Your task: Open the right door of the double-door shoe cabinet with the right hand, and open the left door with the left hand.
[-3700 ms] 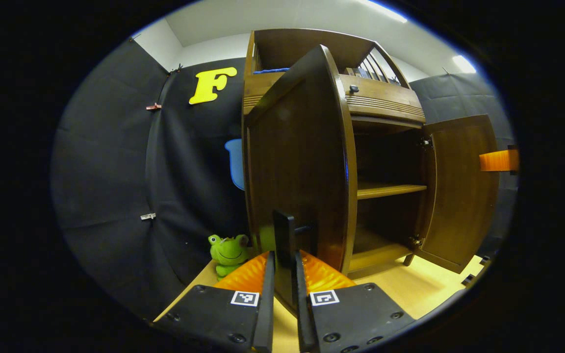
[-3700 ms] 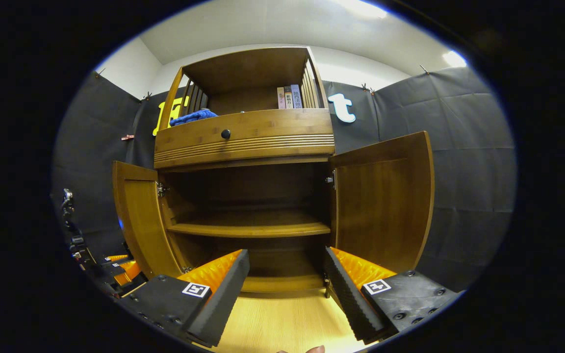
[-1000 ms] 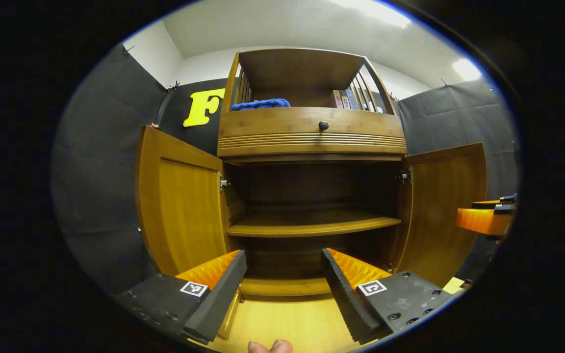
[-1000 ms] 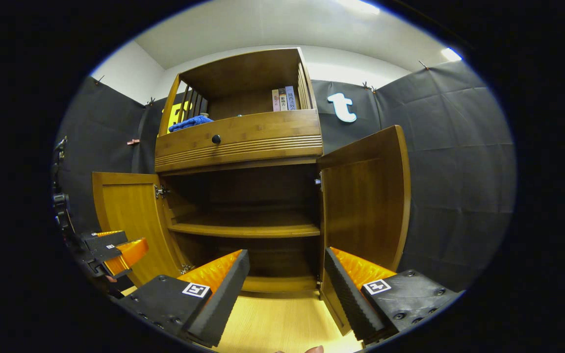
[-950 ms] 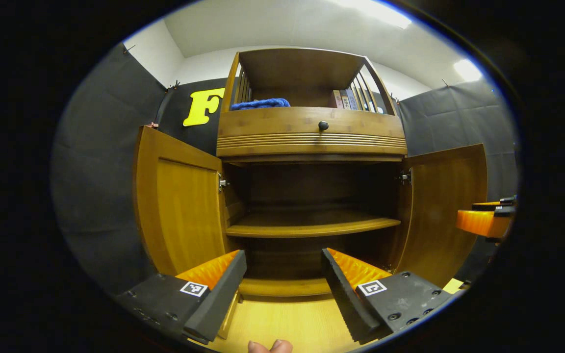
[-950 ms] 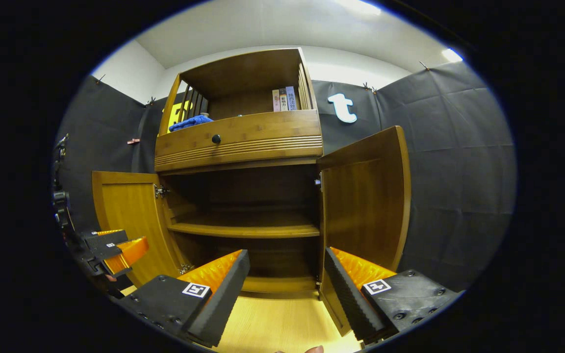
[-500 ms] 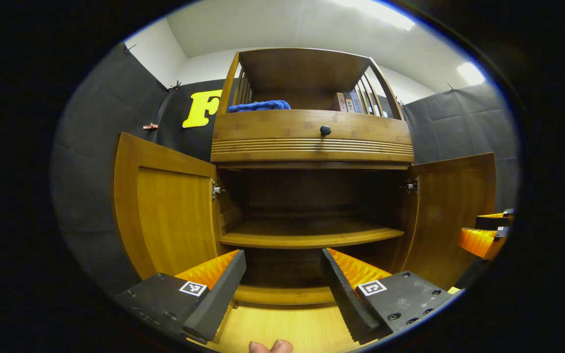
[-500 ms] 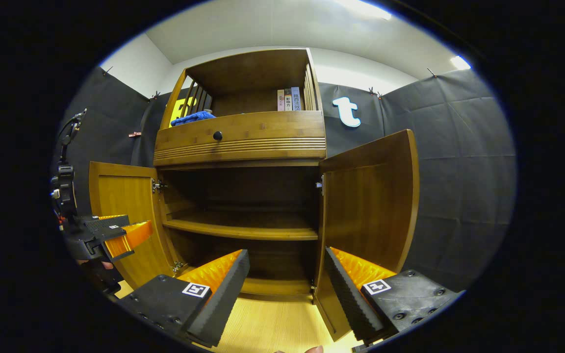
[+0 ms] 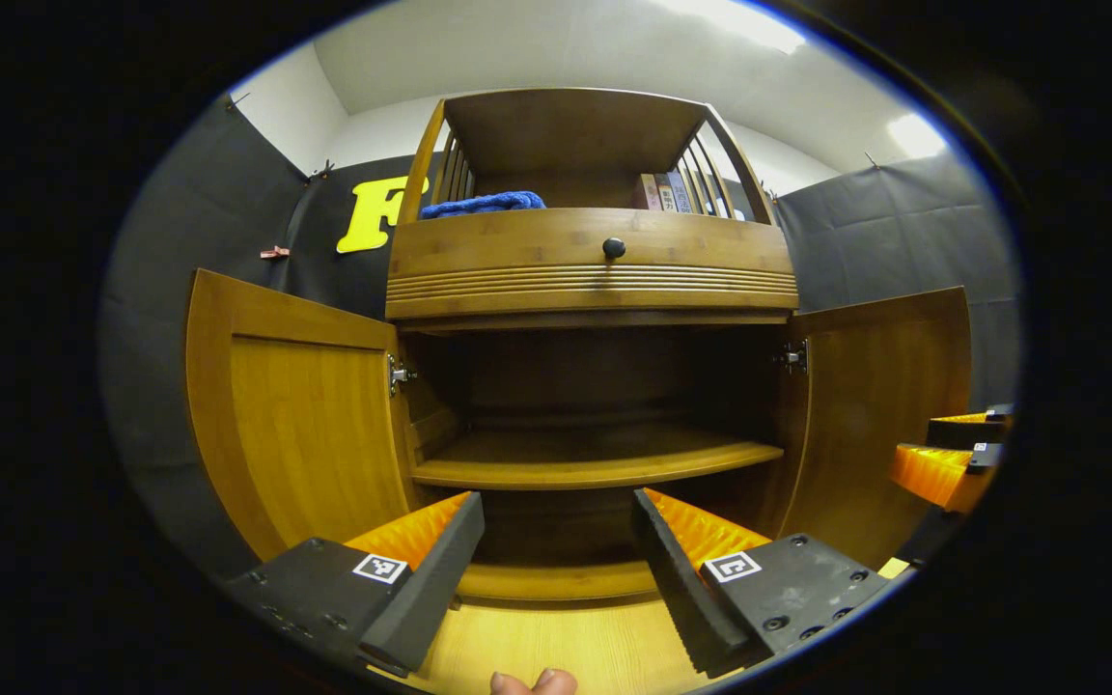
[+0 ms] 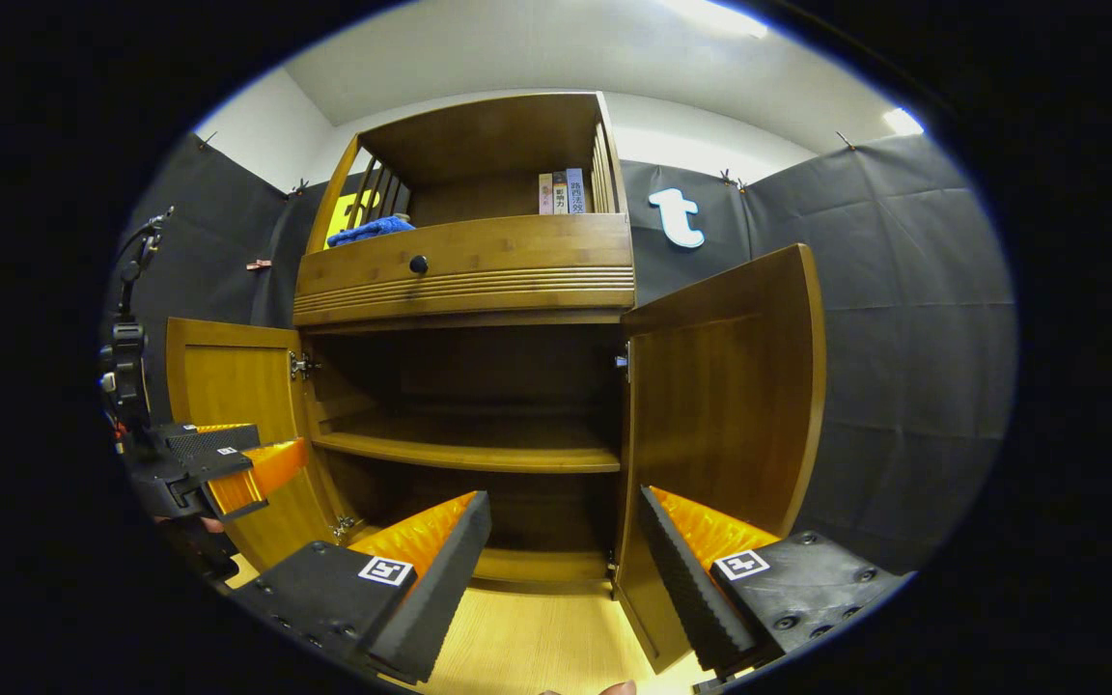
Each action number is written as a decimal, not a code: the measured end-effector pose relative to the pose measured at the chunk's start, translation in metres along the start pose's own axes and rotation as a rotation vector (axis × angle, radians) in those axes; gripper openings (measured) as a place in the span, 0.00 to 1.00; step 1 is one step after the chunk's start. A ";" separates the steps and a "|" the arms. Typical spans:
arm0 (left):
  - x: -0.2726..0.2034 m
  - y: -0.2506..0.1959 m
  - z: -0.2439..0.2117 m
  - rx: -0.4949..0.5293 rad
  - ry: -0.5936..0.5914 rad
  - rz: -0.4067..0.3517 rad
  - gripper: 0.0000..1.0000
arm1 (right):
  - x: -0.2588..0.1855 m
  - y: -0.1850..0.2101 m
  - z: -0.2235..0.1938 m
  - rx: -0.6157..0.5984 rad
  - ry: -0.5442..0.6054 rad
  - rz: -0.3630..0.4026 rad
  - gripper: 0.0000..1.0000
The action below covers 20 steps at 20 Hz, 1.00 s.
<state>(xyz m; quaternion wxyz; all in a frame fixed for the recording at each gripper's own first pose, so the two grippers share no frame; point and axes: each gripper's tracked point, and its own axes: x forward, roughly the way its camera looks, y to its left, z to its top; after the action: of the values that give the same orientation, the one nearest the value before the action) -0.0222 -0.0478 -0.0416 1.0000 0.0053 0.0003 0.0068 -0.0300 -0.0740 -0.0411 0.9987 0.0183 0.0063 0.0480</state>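
Brown wooden double-door shoe cabinet (image 9: 595, 270), frame centre: left door (image 9: 295, 425) and right door (image 10: 720, 405) swung open. Left gripper (image 9: 556, 569) and right gripper (image 10: 561, 569) jaws spread, empty. Book spines' (image 10: 561, 193) print illegible.

In front of me the wooden shoe cabinet (image 9: 591, 270) stands with left door (image 9: 300, 415) and right door (image 9: 879, 415) swung wide open.

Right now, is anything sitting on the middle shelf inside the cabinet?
No, the middle shelf lies bare between the open left door and right door.
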 end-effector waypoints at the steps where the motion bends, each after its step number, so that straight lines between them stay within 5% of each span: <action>1: 0.001 0.001 -0.001 0.007 0.002 0.003 0.96 | 0.000 -0.001 0.000 0.002 0.000 -0.001 0.92; 7: -0.004 -0.001 -0.001 0.021 -0.001 -0.004 0.96 | -0.001 -0.001 -0.002 0.008 0.004 -0.001 0.98; 20: -0.007 -0.012 -0.003 0.039 0.001 -0.035 0.96 | -0.006 -0.006 -0.003 0.006 0.005 -0.010 0.92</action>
<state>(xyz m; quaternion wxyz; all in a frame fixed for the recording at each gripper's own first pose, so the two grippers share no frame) -0.0291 -0.0596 -0.0449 0.9996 0.0246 0.0010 -0.0108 -0.0356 -0.0801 -0.0442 0.9988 0.0212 0.0091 0.0431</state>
